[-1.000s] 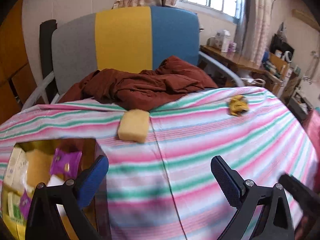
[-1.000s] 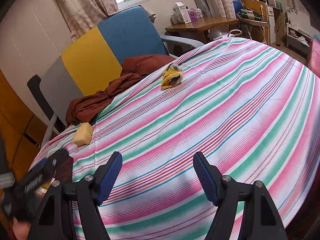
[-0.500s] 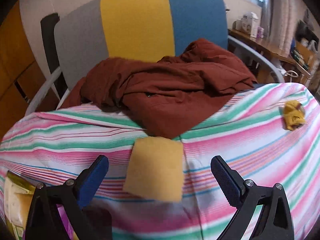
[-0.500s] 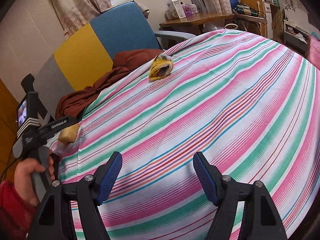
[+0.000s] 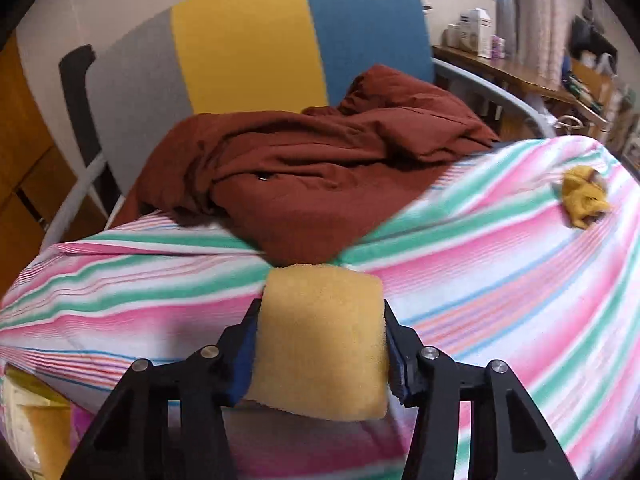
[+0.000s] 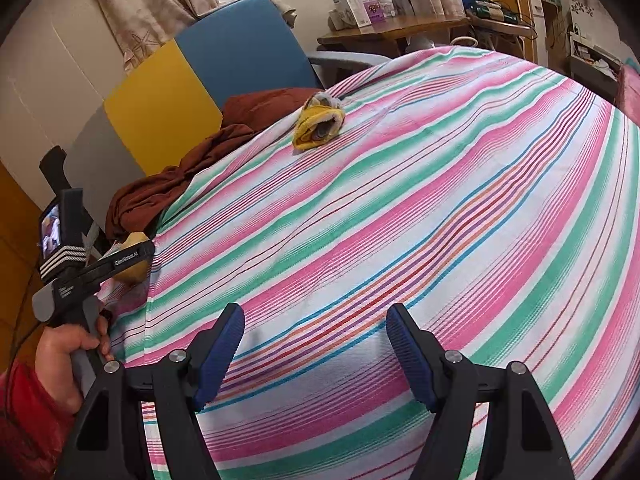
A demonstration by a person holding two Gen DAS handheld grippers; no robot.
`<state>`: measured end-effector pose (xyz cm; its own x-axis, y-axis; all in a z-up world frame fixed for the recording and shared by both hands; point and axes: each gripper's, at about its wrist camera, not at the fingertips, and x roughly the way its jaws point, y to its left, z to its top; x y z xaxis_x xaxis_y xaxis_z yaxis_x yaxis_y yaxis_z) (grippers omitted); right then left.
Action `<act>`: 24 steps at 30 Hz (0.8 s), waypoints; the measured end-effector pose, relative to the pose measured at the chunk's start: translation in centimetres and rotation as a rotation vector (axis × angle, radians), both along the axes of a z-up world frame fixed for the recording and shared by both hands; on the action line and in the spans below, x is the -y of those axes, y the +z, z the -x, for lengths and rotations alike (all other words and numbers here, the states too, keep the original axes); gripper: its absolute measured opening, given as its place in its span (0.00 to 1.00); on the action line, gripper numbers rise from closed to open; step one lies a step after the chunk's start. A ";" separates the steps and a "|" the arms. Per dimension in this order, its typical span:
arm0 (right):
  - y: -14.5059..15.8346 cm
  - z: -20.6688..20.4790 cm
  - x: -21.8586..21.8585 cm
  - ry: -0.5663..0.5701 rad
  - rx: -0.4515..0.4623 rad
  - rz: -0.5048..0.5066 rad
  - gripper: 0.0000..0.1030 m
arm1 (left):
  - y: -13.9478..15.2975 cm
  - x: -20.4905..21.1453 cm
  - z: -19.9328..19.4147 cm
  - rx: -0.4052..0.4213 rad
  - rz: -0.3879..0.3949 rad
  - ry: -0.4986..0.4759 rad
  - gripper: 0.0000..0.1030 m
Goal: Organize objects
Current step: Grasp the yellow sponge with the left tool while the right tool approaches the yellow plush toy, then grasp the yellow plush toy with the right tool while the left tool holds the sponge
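Ahead of our right tongs (image 6: 316,354) the striped desk (image 6: 440,208) lies open right across to its far edge, where only a crumpled yellow cloth (image 6: 318,126) sits. At the far left corner a brown garment (image 5: 320,168) spills over the edge from the chair (image 5: 248,40) behind, crowding the sponge (image 5: 320,340) pinched in our left tongs (image 5: 320,354).

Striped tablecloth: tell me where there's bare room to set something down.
Widest bare stretch of the striped tablecloth: ahead of the right gripper, nearer than the yellow rag. Crowded at the far left edge: brown garment overlaps it, and the left gripper grips the sponge.
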<state>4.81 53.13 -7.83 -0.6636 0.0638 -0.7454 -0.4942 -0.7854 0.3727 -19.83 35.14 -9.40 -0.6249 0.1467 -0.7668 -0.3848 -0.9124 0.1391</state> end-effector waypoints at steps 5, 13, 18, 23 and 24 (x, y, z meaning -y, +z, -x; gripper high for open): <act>-0.1 0.8 -0.3 0.018 -0.004 -0.001 0.72 | 0.4 -1.0 -3.0 -0.015 -0.064 -0.034 0.52; 0.7 5.8 -4.6 0.017 -0.021 -0.083 0.72 | 0.0 -3.6 -6.8 -0.035 -0.079 -0.101 0.52; 1.7 10.7 -8.0 -0.024 -0.052 -0.166 0.72 | -0.4 -3.3 -6.7 -0.032 -0.098 -0.089 0.52; 1.8 16.1 -9.8 -0.035 -0.070 -0.217 0.72 | -0.7 -3.1 -6.8 -0.034 -0.104 -0.090 0.52; 1.5 17.0 -10.1 -0.034 -0.062 -0.222 0.72 | -0.8 -3.0 -6.7 -0.029 -0.112 -0.089 0.52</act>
<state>-12.19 63.19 -6.32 -0.7022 0.2447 -0.6686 -0.5033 -0.8348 0.2230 -13.11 38.09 -10.22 -0.6277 0.2857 -0.7242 -0.4618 -0.8855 0.0509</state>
